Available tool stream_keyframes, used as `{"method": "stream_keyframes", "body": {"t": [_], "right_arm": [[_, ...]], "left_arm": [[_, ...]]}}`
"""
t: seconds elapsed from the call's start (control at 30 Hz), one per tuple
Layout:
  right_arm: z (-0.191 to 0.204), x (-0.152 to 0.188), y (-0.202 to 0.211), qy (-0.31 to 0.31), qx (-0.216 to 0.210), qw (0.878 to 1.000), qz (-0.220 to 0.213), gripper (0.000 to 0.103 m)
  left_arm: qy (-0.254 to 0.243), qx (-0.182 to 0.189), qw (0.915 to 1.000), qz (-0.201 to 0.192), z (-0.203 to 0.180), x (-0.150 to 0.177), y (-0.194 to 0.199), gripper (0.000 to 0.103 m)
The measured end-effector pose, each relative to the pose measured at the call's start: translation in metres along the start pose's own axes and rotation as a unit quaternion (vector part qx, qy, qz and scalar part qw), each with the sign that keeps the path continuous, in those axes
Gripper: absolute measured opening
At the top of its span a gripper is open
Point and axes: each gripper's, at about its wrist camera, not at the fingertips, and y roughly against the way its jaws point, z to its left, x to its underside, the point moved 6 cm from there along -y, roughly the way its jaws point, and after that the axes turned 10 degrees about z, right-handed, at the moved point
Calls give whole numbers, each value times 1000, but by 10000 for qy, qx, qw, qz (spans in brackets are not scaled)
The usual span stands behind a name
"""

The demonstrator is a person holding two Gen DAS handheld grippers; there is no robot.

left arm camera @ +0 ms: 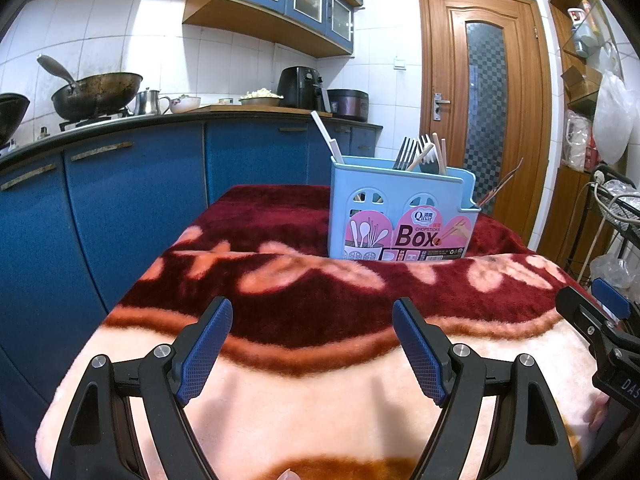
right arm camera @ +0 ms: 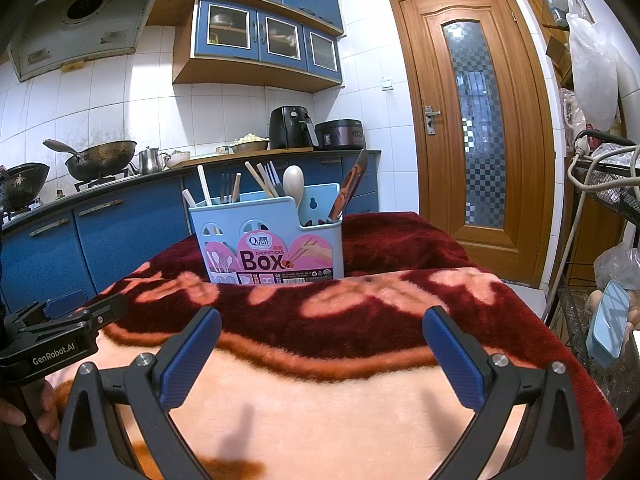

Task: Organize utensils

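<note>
A light blue chopsticks box (left arm camera: 400,216) with a pink "Box" label stands upright on a red and pink blanket (left arm camera: 320,312). It also shows in the right wrist view (right arm camera: 268,240). It holds forks (left arm camera: 406,152), chopsticks (right arm camera: 262,182), a white spoon (right arm camera: 294,182) and a brown-handled utensil (right arm camera: 350,186). My left gripper (left arm camera: 312,344) is open and empty, low over the blanket, well short of the box. My right gripper (right arm camera: 322,356) is open and empty beside it. Each gripper shows at the edge of the other's view.
Blue kitchen cabinets (left arm camera: 120,208) with a counter carrying woks (left arm camera: 96,94), a kettle, bowls, an air fryer (right arm camera: 290,128) and a rice cooker stand behind and left. A wooden door (right arm camera: 476,120) is behind on the right. A wire rack (right arm camera: 600,208) with bags stands at the right.
</note>
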Motion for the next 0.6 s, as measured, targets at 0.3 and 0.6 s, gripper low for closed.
{"method": "stream_keyframes", "body": {"t": [0.3, 0.6], "right_arm": [[0, 0, 0, 0, -1, 10000, 1, 103], [0, 0, 0, -2, -2, 10000, 3, 103]], "left_arm": [[-5, -11, 10000, 9, 0, 0, 0, 83], [3, -25, 10000, 8, 1, 0, -1, 83]]}}
